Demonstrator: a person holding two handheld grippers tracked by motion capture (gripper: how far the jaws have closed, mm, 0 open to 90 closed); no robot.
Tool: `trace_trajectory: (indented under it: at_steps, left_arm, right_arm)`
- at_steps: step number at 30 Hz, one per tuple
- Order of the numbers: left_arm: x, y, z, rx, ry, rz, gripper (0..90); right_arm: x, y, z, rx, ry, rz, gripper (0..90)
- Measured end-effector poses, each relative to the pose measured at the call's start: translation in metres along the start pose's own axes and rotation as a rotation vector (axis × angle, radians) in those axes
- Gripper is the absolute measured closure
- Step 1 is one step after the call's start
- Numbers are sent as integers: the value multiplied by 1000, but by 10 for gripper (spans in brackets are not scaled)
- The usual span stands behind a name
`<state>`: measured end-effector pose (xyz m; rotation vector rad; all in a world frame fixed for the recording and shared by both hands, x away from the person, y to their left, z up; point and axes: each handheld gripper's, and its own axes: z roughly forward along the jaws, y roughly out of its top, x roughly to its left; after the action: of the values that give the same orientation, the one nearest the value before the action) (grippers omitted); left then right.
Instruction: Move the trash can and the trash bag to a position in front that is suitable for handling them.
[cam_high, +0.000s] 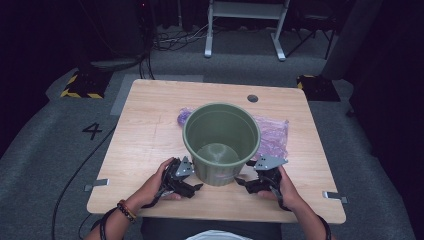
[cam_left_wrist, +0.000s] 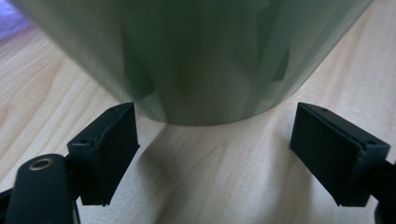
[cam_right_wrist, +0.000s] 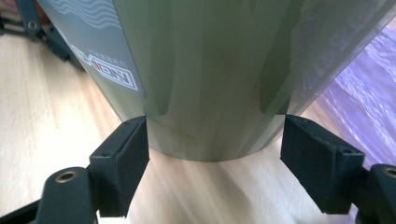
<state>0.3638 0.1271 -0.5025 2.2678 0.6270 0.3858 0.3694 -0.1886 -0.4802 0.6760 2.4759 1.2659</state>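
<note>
An empty olive-green plastic bucket (cam_high: 220, 172) stands upright near the middle of the wooden table (cam_high: 145, 135). My left gripper (cam_high: 196, 184) lies low at the bucket's left base, jaws wide apart and empty, with the bucket wall (cam_left_wrist: 201, 56) just ahead of the pads. Mirroring it on the other side, my right gripper (cam_high: 242, 184) is open; its pads flank the bottom of the bucket (cam_right_wrist: 210, 70), and I see no clear pressing. A printed label (cam_right_wrist: 102, 51) is on the bucket's side. A crumpled purple plastic bag (cam_high: 274, 134) lies behind and to the right of the bucket.
The purple bag (cam_right_wrist: 359, 84) reaches close to my right gripper's outer jaw. A cable hole (cam_high: 252, 98) sits near the table's far edge. Beyond the table, a white desk frame (cam_high: 245, 30) and cables stand on the grey floor. Both hands rest near the table's front edge.
</note>
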Motion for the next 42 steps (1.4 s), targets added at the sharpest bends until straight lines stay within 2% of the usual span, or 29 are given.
trace_trajectory:
  at_steps: [2, 4, 7, 10, 17, 18, 19, 20, 23, 24, 25, 26, 27, 28, 29, 30, 31, 32, 33, 34, 35, 39, 40, 41, 42]
  left_arm:
    - [3, 0, 1, 2, 15, -15, 142]
    - [12, 1, 2, 9, 50, -46, 143]
    - [18, 0, 2, 14, 50, -68, 144]
    - [33, 0, 4, 35, 31, -140, 144]
    - [42, 2, 8, 34, 54, -145, 131]
    - [46, 3, 9, 35, 77, -146, 119]
    - [46, 3, 9, 35, 77, -146, 113]
    - [52, 3, 10, 45, 77, -188, 113]
    - [53, 3, 10, 41, 92, -199, 114]
    - [53, 2, 10, 40, 98, -198, 115]
    - [53, 2, 9, 39, 101, -196, 115]
    - [53, 2, 9, 37, 101, -193, 120]
    - [52, 2, 10, 37, 99, -194, 120]
    - [52, 2, 10, 36, 99, -194, 120]
    - [52, 2, 9, 38, 106, -187, 119]
    - [51, 3, 9, 38, 111, -182, 120]
    - [51, 3, 9, 37, 112, -183, 120]
    - [51, 3, 9, 37, 112, -183, 119]
    - [52, 2, 10, 37, 103, -190, 119]
    - [52, 2, 10, 37, 100, -193, 120]
    - [53, 2, 10, 39, 96, -193, 120]
    - [53, 2, 9, 35, 79, -187, 147]
    - [53, 2, 9, 34, 81, -188, 150]
    - [53, 2, 9, 34, 81, -188, 151]
    - [53, 2, 9, 35, 85, -188, 152]
  right_arm:
    - [-1, 3, 3, -2, -6, 2, 244]
    - [-4, 10, 13, -7, -18, 6, 279]
    - [-7, 15, 18, -16, -16, 13, 292]
    - [-10, 23, 30, -18, -26, 11, 287]
    - [-15, 30, 41, -5, -48, -3, 281]
    - [-18, 31, 44, -9, -49, 2, 294]
    - [-18, 31, 44, -9, -49, 2, 294]
    - [-20, 31, 45, 2, -57, 6, 293]
    - [-21, 26, 36, 6, -73, -3, 282]
    - [-24, 20, 21, 35, -142, -40, 277]
    - [-24, 20, 21, 35, -142, -40, 277]
    - [-32, 12, 6, 52, -183, -25, 290]
    - [-32, 12, 6, 52, -183, -25, 290]
    - [-37, 8, -1, 48, -197, -11, 301]
    - [-42, 3, -7, 57, -225, -5, 301]
    - [-53, -6, -17, 67, -280, 9, 331]
    - [-60, -9, -20, 48, -268, 49, 359]
    - [-60, -9, -20, 48, -268, 49, 359]
    - [-67, -12, -22, 40, -268, 78, 378]
    - [-79, -17, -22, 34, -285, 111, 449]
    - [-79, -17, -22, 34, -285, 111, 449]
    - [-97, -24, -15, 50, -277, 159, 569]
    - [-102, -27, -10, 70, -263, 172, 632]
    - [-102, -27, -10, 70, -263, 172, 632]
    - [-106, -32, -7, 101, -250, 181, 674]
